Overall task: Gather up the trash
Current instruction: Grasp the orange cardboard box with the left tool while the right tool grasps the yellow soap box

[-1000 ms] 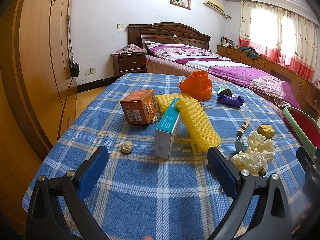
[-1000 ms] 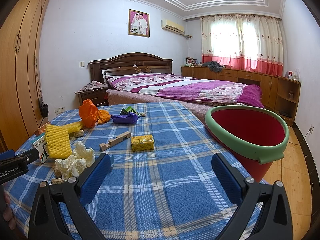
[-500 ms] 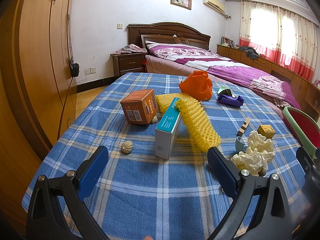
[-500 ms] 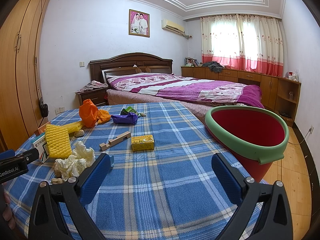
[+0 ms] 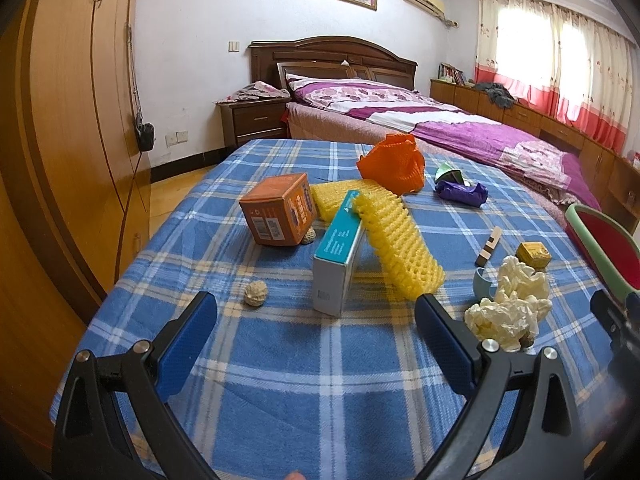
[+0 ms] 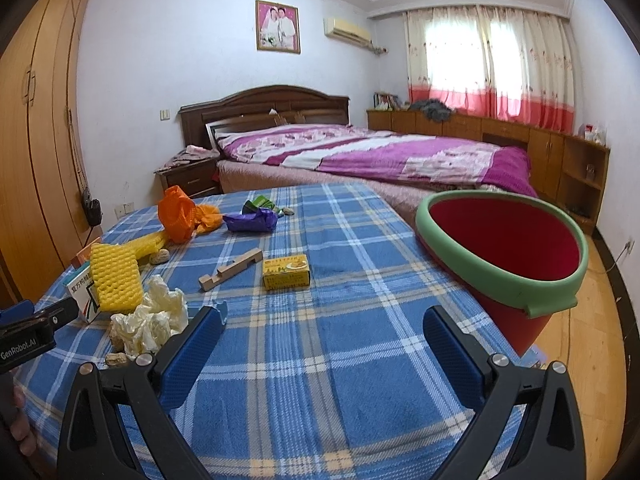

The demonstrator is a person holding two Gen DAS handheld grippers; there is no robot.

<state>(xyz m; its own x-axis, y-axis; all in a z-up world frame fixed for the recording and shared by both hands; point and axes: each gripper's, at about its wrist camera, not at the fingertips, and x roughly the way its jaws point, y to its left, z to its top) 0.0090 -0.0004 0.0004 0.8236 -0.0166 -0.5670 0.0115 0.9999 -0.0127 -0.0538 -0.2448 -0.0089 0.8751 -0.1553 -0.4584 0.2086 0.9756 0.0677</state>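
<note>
The crumpled tissue (image 5: 508, 308) lies just right of my left gripper (image 5: 316, 320), the bucket (image 6: 520, 280) beside my right gripper (image 6: 322, 344). Both stand wide apart, holding nothing. The tissue may tear or snag the foam net (image 5: 396, 248).

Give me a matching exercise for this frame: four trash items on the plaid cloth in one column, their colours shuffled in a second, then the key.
Items:
1. foam fruit net
2. crumpled tissue
3. plastic wrapper
4. mesh bag

Colours:
A. purple
B. orange
C. yellow
D. cream white

Pairs: 1-C, 2-D, 3-A, 4-B
</note>
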